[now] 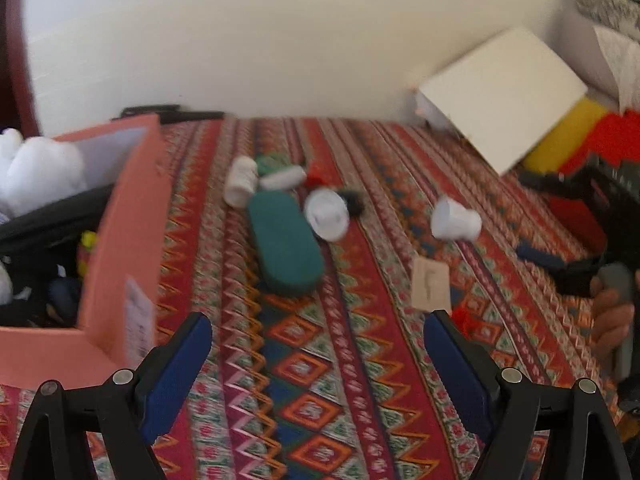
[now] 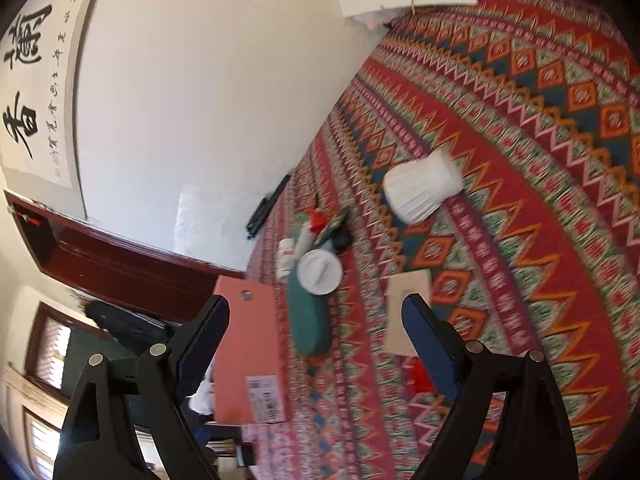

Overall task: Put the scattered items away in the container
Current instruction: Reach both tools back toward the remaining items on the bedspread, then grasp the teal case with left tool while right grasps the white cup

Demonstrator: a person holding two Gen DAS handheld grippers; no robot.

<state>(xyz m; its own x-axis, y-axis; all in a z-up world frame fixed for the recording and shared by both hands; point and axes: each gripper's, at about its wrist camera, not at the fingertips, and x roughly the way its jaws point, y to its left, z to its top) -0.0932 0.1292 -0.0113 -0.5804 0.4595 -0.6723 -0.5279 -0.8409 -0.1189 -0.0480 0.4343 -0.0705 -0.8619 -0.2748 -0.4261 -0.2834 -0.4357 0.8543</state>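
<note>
A salmon-pink cardboard box point(image 1: 132, 216) stands at the left on the patterned cloth and holds white soft items and dark things; it also shows in the right wrist view point(image 2: 244, 344). Scattered on the cloth lie a green oval case point(image 1: 284, 236), a white round lid point(image 1: 328, 214), a white bottle point(image 1: 240, 182), a white cup on its side point(image 1: 456, 218) and a beige card point(image 1: 431, 286). My left gripper point(image 1: 318, 332) is open and empty above the cloth. My right gripper point(image 2: 316, 320) is open and empty; it appears in the left wrist view at the right edge point(image 1: 576, 240).
A white board point(image 1: 504, 96) leans at the back right beside yellow and red blocks point(image 1: 560, 140). The white wall point(image 1: 260, 40) runs behind the cloth. A black flat item point(image 2: 266, 208) lies along the wall. A small red object point(image 2: 420, 376) lies near the right fingertip.
</note>
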